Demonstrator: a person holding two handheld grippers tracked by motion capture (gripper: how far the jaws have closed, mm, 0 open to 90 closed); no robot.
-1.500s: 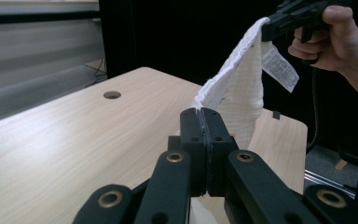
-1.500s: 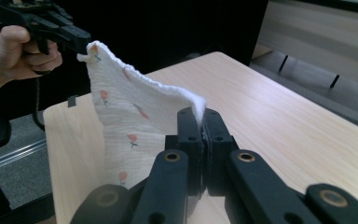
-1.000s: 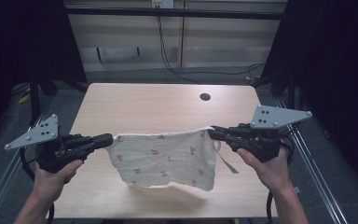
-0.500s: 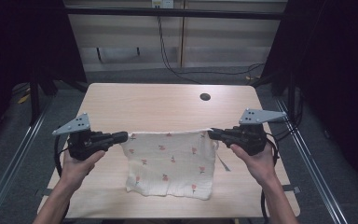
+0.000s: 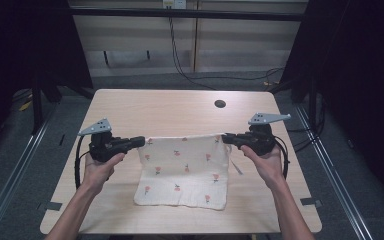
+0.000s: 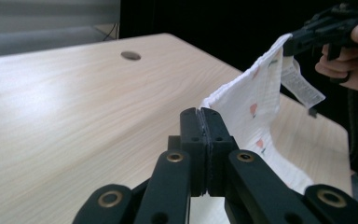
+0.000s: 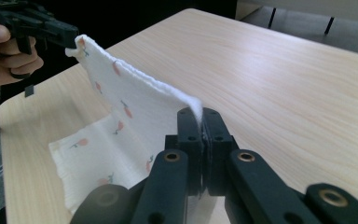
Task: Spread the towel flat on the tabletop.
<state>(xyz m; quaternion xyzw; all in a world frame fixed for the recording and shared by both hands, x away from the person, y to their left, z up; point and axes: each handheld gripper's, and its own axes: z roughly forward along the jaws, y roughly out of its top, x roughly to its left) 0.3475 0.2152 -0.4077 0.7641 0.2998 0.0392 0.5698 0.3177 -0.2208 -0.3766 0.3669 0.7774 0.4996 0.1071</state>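
We take the wooden table (image 5: 180, 107) as our reference; it is light-grained, rectangular, and stands on a grey floor (image 5: 10, 165) between metal rails, with dark curtains to either side and a pale wall panel with hanging cables beyond its far edge. Near that far edge, right of centre, we see a round cable hole (image 5: 220, 104) in the tabletop. Over the near half of the table hangs a white cloth (image 5: 182, 170) printed with small red motifs: its top edge is stretched level above the tabletop, while its lower part drapes forward and rests on the wood toward the near edge. At the table's left side, the left gripper (image 5: 139, 141) has its jaws closed together on the cloth's upper left corner, with the fabric emerging from between them in the left gripper view. At the table's right side, the right gripper (image 5: 226, 138) has its jaws clamped on the upper right corner. A white care label (image 6: 299, 84) dangles from that right corner, just below the right gripper.
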